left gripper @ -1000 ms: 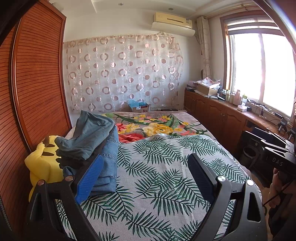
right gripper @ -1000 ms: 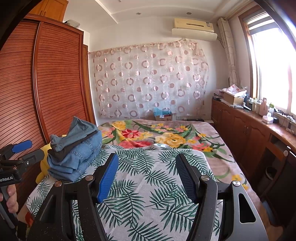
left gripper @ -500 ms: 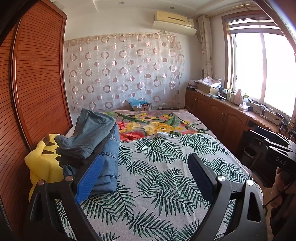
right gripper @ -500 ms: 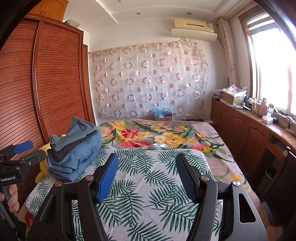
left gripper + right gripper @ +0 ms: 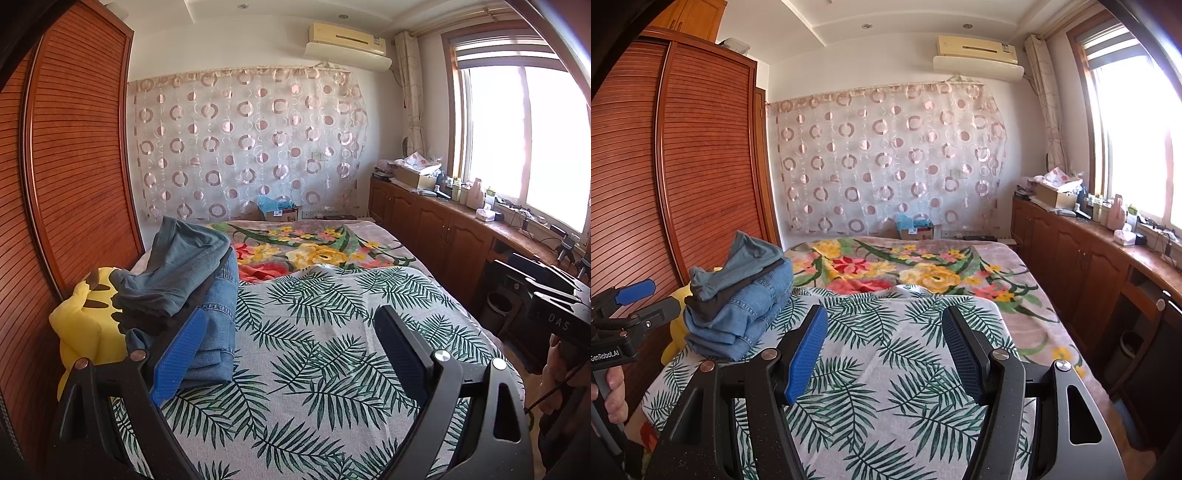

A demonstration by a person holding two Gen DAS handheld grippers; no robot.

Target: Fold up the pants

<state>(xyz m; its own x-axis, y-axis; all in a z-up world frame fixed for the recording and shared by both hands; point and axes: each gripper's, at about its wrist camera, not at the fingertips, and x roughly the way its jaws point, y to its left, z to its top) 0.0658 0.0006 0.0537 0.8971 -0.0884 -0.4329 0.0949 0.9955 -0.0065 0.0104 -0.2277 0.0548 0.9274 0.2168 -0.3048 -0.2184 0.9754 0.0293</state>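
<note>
**Stack of pants leaning at the bed's edge, both claws spread and empty**

I am holding both grippers above the leaf-print bedspread [image 5: 314,350], and neither is touching any cloth. The left gripper [image 5: 288,350] is standing with its jaws wide apart, nothing between them; the right gripper [image 5: 882,350] is spread the same way, also empty. The pants [image 5: 738,295] are sitting in a pile on the left side of the bed, close to the wooden wardrobe [image 5: 683,166]: blue jeans at the bottom, a dark pair in the middle, a grey-blue pair [image 5: 177,269] draped loosely on top. A yellow plush toy [image 5: 81,332] is lying just behind the pile.

The lower pairs are looking folded; the top one is looking slumped, so I cannot tell whether the pile is waiting to be folded or is nearly done.

What I am worrying about:
- The top pair is hanging crooked, so a pull at one corner is likely dragging the whole stack over.
- The pile is sitting near the bed's edge; a sideways nudge could be sending it down beside the wardrobe.
- A claw closing deep could be catching two pairs at once, or the bedspread.
</note>
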